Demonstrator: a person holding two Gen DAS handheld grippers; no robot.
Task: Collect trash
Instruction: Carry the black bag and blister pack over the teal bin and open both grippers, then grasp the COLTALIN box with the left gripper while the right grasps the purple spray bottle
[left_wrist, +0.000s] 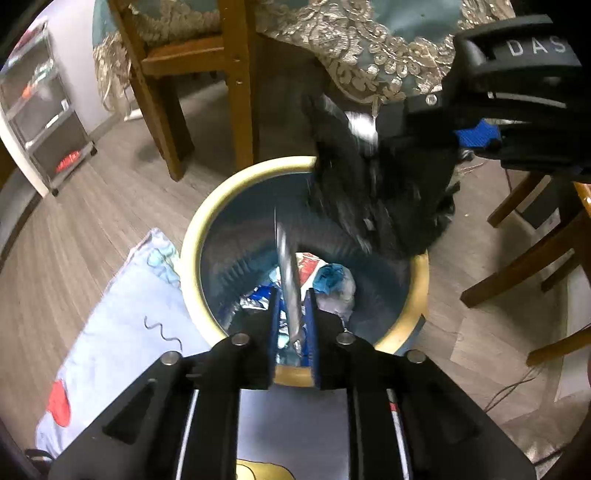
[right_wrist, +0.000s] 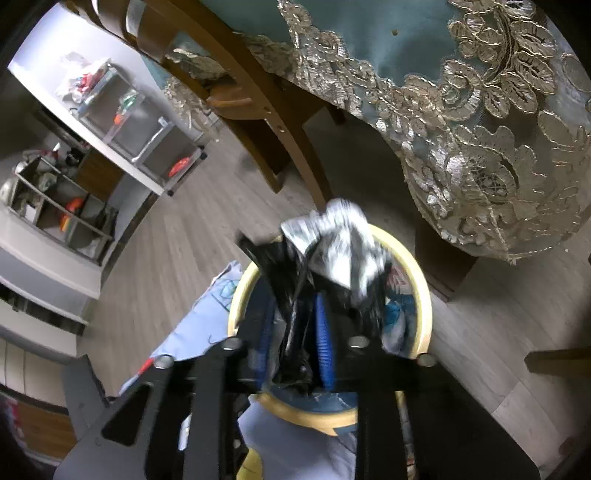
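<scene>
Over the bin (left_wrist: 192, 240), which already holds wrappers (left_wrist: 314, 273), my right gripper (right_wrist: 295, 332) clenches a black bag (right_wrist: 291, 295). My left gripper (left_wrist: 291, 325) pinches its grey strip (left_wrist: 286, 273); bagging remains, I judge.

The left tool (left_wrist: 293, 332) is sitting at the bottom centre of its own view, its blue-padded fingers (left_wrist: 274, 328) nearly closed on a thin grey strip. The right tool (left_wrist: 476, 136) is reaching in from the upper right, its fingers (right_wrist: 324, 343) clamping crumpled black plastic (right_wrist: 291, 325).
</scene>
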